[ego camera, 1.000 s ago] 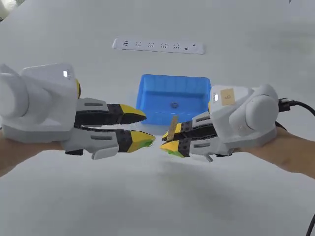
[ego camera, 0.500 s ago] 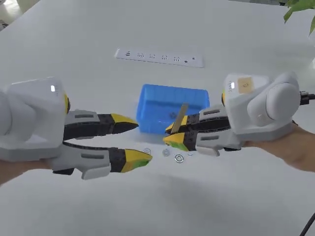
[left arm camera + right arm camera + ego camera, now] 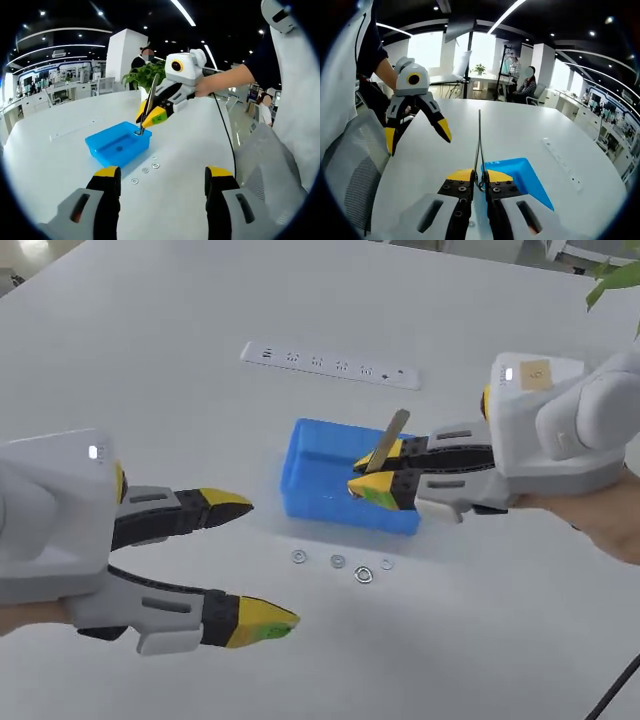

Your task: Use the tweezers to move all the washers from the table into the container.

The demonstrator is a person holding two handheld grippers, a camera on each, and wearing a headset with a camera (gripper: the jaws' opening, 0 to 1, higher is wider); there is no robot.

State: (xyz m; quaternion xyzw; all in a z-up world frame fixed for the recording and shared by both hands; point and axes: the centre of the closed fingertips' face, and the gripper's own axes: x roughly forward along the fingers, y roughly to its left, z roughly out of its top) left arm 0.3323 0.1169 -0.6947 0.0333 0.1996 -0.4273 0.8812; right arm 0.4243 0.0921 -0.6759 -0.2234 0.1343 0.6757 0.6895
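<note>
table (image 3: 150,360): white, broad, carrying everything below.
left gripper (image 3: 262,562): with jaws spread wide apart, clasping nothing, touching nothing; hovering above the table, near side of the container and off to its left; yellow-tipped, seen from its own camera (image 3: 162,172) with the loose washers lying ahead between the two jaw tips; seen from the right gripper view (image 3: 417,132) likewise parted.
right gripper (image 3: 368,475): with jaws pinched together on the tweezers, clamping them at mid-length; held above the container's right half; in its own view (image 3: 480,176) closed down to a thin slot around the tweezers; in the left gripper view (image 3: 152,115) raised over the container's far right corner.
container (image 3: 340,512): blue, rectangular, shallow tray; resting on the table just beyond the row of washers (image 3: 117,147) (image 3: 520,175).
power strip (image 3: 330,365): white, long, lying beyond the container; markings too small to read.
tweezers (image 3: 388,438): slim, metal, tilted, pointing down into the container (image 3: 149,102) (image 3: 479,140).
washers (image 3: 337,561): four small rings in a loose row on the table, just in front of the container's near wall, well apart from both sets of jaws (image 3: 145,170).
washer (image 3: 137,133): tiny ring at the tweezers' tip, above the container's rim.
sticker (image 3: 537,373): tan, on the right gripper's housing; mark too blurred to read.
</note>
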